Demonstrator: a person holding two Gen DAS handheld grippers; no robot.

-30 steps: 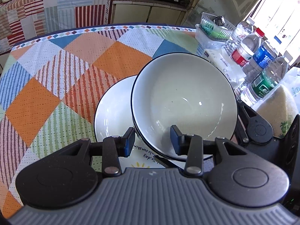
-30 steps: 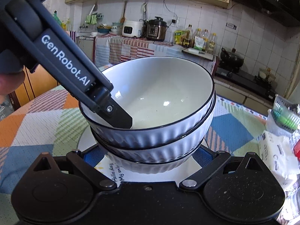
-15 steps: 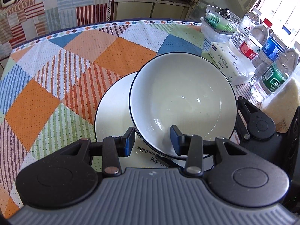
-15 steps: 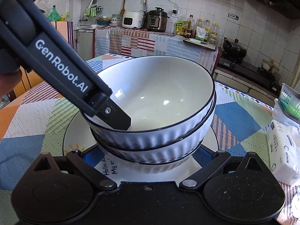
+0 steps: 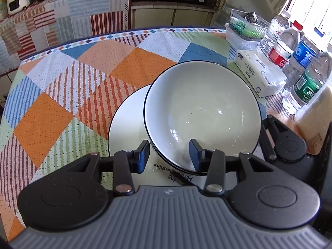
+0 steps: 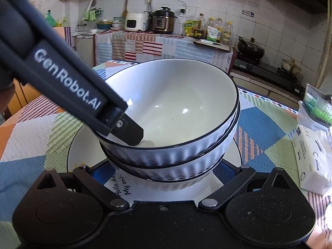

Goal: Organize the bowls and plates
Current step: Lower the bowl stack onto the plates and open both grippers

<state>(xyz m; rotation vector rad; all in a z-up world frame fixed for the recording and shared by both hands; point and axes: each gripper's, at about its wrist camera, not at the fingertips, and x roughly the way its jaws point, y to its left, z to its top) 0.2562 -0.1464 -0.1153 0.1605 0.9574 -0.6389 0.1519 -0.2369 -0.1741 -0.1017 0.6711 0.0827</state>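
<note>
Two white ribbed bowls with dark rims are nested on a white plate [image 5: 126, 124] that bears printed words. The top bowl [image 5: 203, 112] sits slightly tilted, its rim raised on my left gripper's side. My left gripper [image 5: 169, 155] straddles that near rim with one pad outside and one inside, shut on the wall. In the right wrist view its inner finger [image 6: 130, 132] lies across the rim of the top bowl [image 6: 176, 103]. My right gripper [image 6: 161, 171] stands wide open over the plate [image 6: 83, 155], its blue pads flanking the lower bowl [image 6: 176, 172].
A patchwork tablecloth [image 5: 62, 103] covers the round table. At its right edge stand several water bottles [image 5: 290, 47], a tissue pack [image 5: 259, 72], a plastic basket [image 5: 242, 25] and a pale bag [image 5: 315, 120]. Beyond the table is a kitchen counter [image 6: 166, 41] with cookers and bottles.
Both views have tilted a little, so more of the far table and counter shows. Bowls, plate and both grippers keep their places relative to each other.
</note>
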